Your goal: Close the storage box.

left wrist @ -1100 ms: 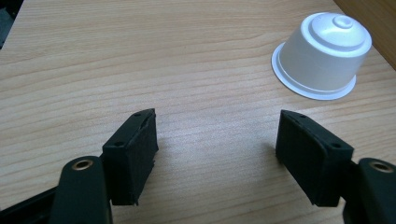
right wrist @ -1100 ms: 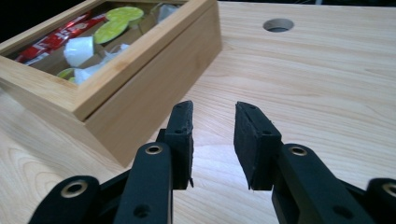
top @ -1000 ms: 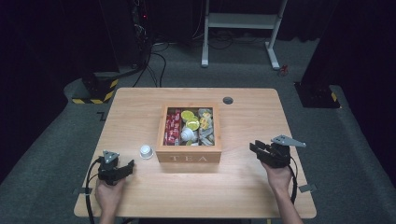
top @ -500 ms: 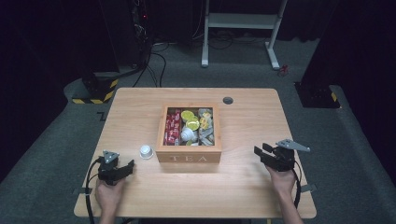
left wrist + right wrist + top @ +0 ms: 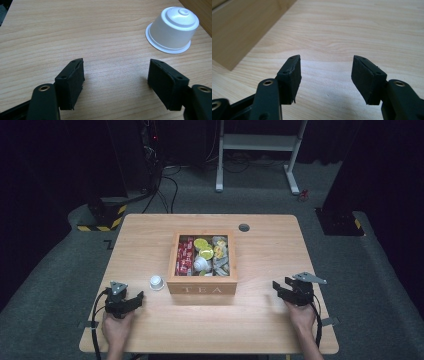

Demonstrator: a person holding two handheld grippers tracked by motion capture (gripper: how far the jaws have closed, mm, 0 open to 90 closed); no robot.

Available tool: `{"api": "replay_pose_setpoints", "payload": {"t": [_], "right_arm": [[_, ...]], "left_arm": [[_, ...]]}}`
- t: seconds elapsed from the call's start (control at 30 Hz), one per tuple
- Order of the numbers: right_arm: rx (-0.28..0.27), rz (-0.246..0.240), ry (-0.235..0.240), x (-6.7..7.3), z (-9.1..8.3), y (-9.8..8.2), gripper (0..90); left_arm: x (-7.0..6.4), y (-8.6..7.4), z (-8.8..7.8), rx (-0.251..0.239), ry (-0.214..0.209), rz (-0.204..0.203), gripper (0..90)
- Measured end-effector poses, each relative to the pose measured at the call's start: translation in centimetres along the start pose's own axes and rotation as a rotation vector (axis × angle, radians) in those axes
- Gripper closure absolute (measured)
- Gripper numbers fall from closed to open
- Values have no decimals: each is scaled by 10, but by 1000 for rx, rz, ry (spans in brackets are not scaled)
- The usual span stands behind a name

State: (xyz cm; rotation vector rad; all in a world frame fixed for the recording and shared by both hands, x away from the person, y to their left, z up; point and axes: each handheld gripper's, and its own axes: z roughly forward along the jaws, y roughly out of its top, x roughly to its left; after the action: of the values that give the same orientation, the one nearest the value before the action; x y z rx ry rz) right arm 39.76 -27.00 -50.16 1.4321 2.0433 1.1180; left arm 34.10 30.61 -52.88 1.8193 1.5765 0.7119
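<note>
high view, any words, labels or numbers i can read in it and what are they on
"TEA": on the front wall of the open wooden box at the middle of the table.
Red packets in the box's left compartment: print too small to read.
Yellow and grey packets in the other compartments: print too small to read.
White plastic capsule left of the box: no text visible.

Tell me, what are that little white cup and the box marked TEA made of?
The white cup looks like thin moulded plastic: smooth, faintly glossy, with a flared rim. The TEA box seems to be light wood, matte, with visible grain.
</note>
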Motion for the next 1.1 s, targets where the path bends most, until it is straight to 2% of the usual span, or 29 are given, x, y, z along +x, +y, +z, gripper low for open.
{"api": "replay_pose_setpoints", "payload": {"t": [0.17, 0.43, 0.63, 0.77, 1.1], "right_arm": [[31, -11, -34, -1, 6, -1, 394], [64, -10, -48, 0, 17, -4, 390], [82, -47, -77, 3, 26, -6, 394], [69, -55, -84, 3, 26, -6, 394], [103, -71, -122, 2, 28, -6, 373]], "left_arm": [[0, 0, 0, 0, 0, 0, 297], [0, 0, 0, 0, 0, 0, 297], [0, 0, 0, 0, 0, 0, 296], [0, 0, 0, 0, 0, 0, 297], [0, 0, 0, 0, 0, 0, 297]]}}
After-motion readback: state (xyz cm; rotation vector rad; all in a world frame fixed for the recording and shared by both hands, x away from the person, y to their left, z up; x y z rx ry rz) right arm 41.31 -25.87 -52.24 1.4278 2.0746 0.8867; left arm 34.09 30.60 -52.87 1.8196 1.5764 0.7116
